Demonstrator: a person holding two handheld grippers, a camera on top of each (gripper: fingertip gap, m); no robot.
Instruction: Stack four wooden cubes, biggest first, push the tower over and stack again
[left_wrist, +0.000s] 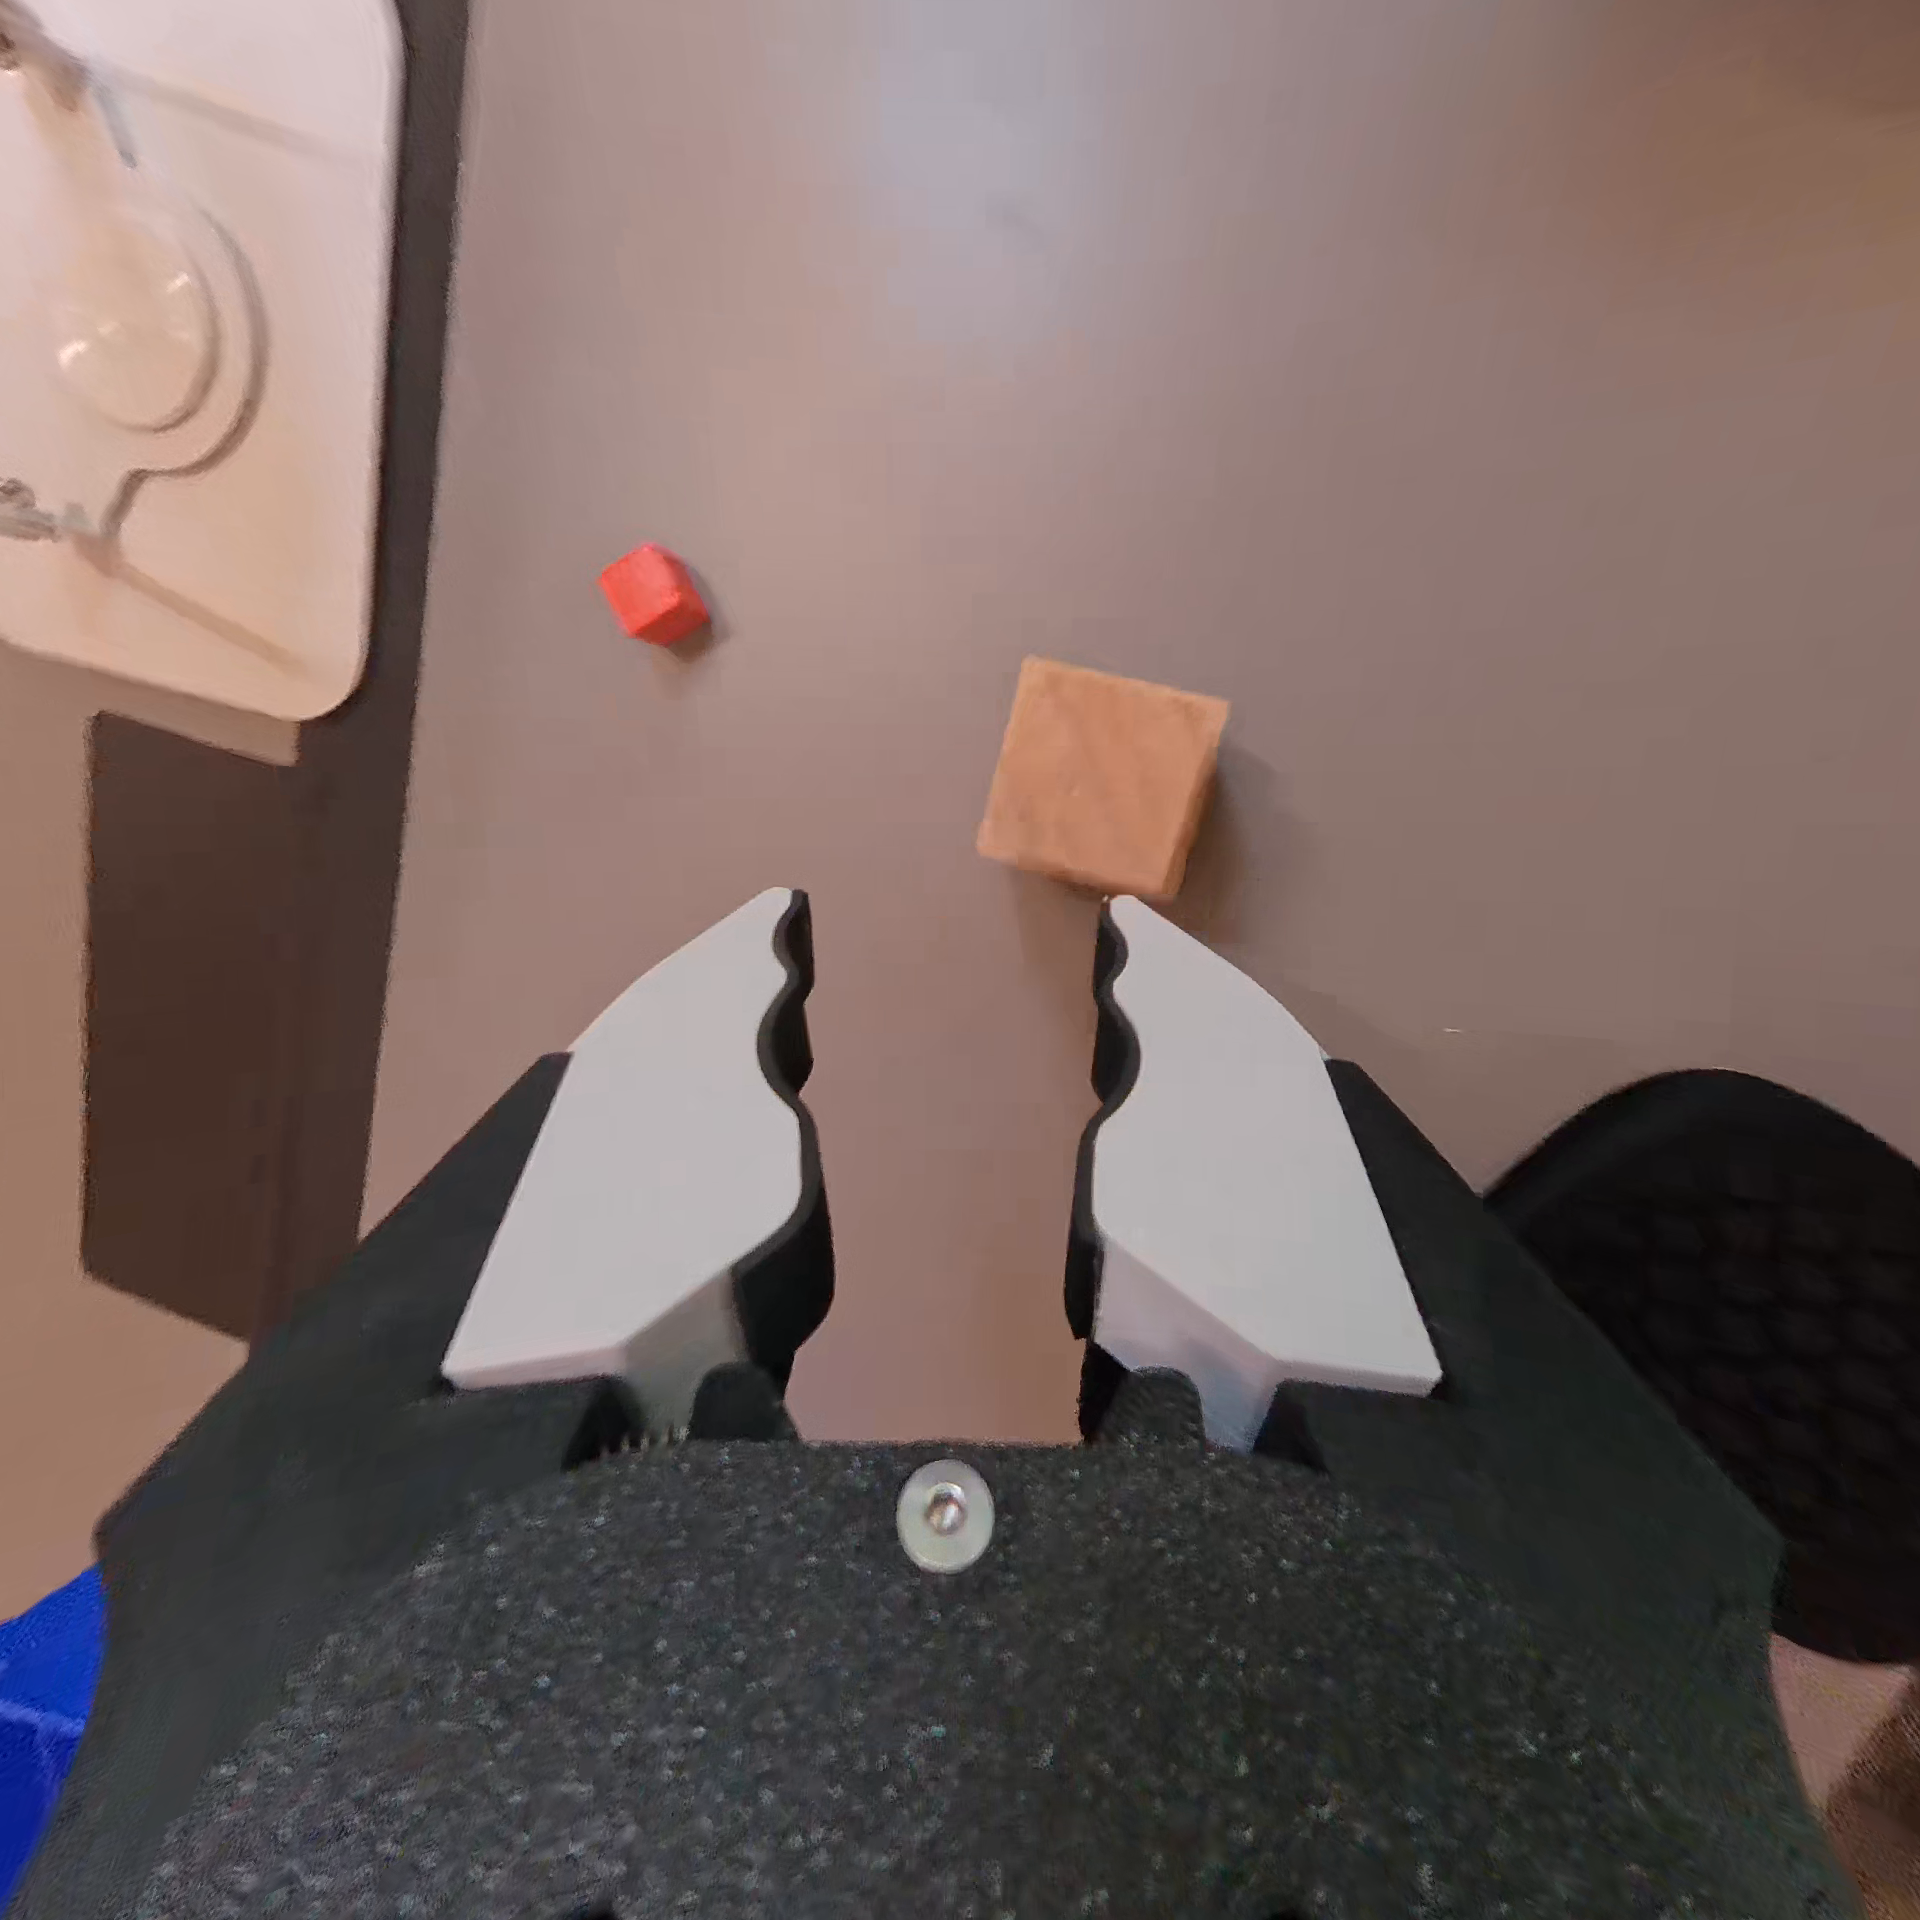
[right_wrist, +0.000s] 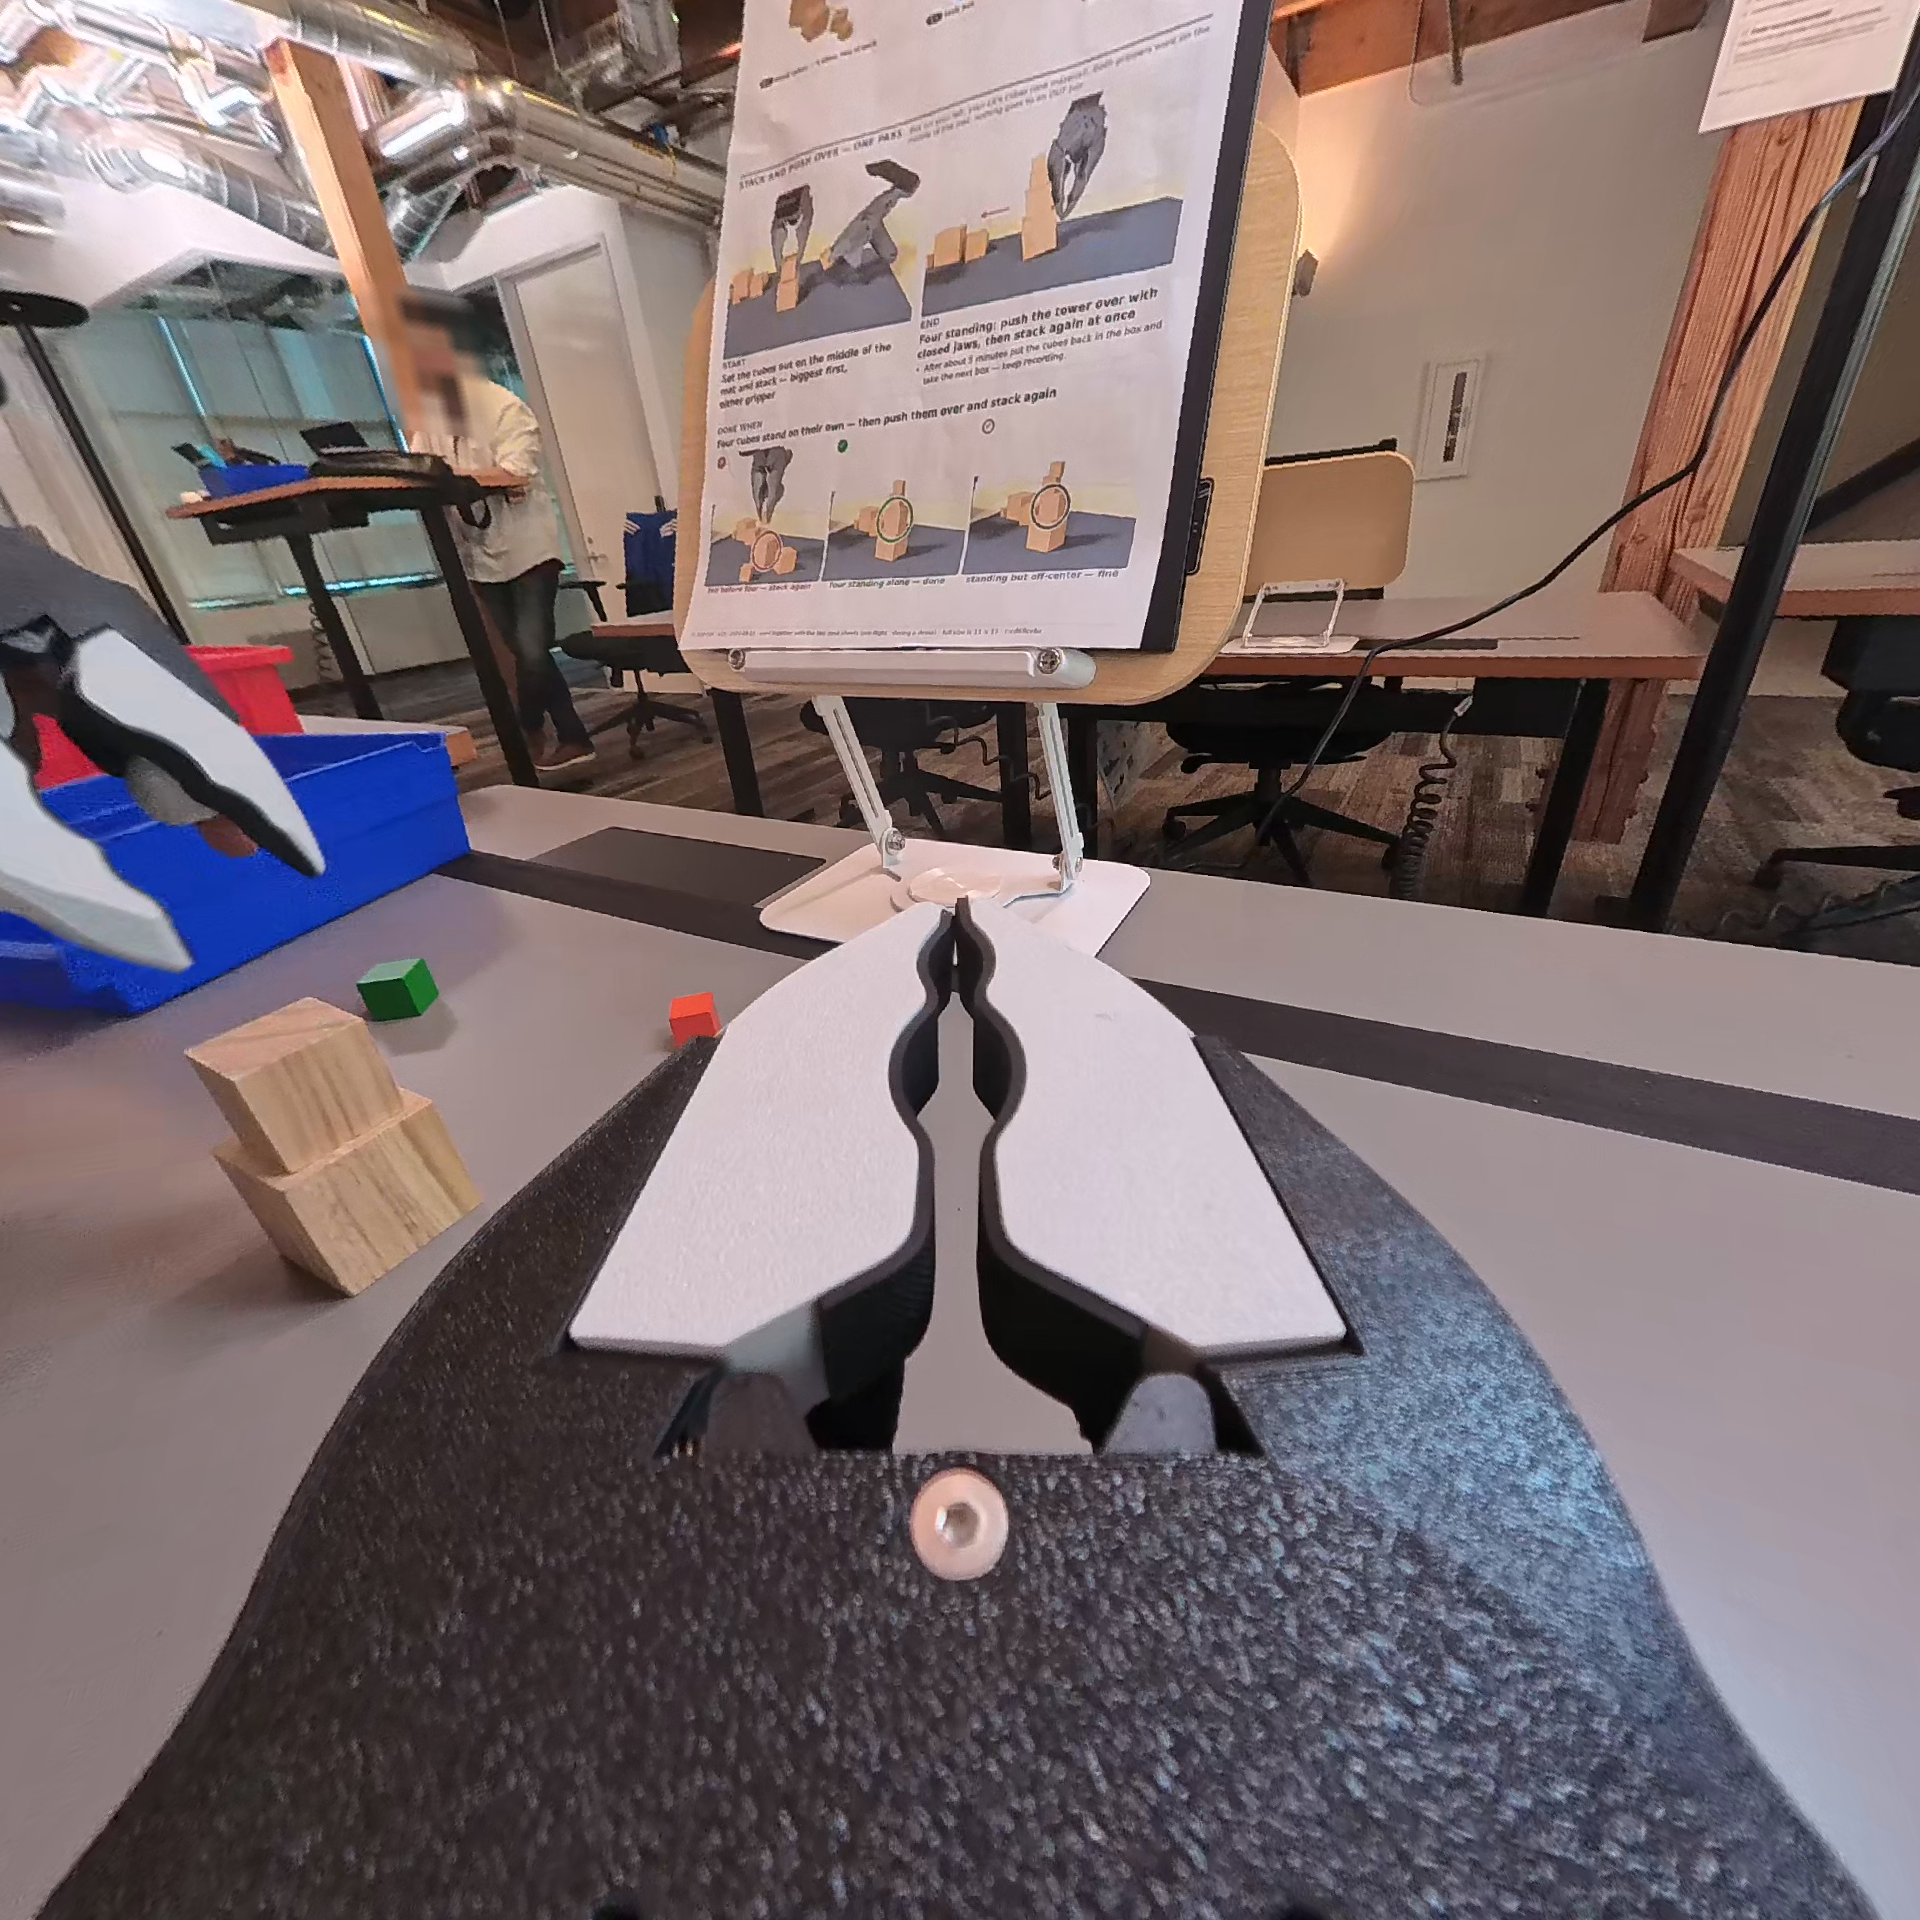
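Counting two wooden cubes (right_wrist: 322, 1143), one green cube (right_wrist: 398, 988), one red cube (right_wrist: 694, 1016)

Textured black body, silver screw (right_wrist: 958, 1525), grey-white fingers (right_wrist: 810, 1132), black pads.

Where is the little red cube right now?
In the right wrist view, the red cube sits on the grey table, just left of the right gripper's closed fingertips and right of the green cube.

Printed instruction sheet (right_wrist: 966, 312) with pictures on stand, wording withheld
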